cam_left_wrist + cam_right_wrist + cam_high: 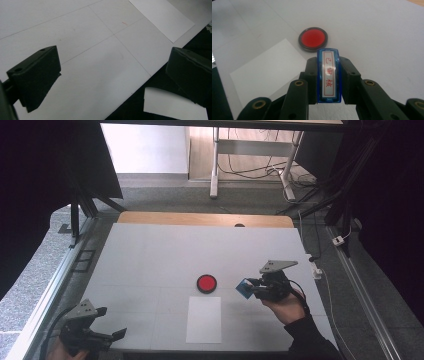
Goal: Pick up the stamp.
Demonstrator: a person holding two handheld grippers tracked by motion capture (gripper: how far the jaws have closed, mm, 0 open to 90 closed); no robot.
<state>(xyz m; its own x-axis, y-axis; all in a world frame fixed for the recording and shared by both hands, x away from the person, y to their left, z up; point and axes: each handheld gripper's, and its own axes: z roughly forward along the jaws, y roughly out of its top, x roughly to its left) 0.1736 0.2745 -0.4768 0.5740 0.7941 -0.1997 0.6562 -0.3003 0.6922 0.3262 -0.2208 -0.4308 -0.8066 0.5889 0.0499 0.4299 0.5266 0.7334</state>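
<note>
Presently, the right gripper has its 2 jaws closed on a blue stamp, clamped by its narrow sides with the printed face toward the camera. The stamp sits between the pads, raised off the table, just right of the red ink pad and beyond the white paper sheet. For a clean step, the stamp should come down square and level, probably onto the ink pad first. The left gripper rests at the near table edge, jaws spread apart and empty.
</note>
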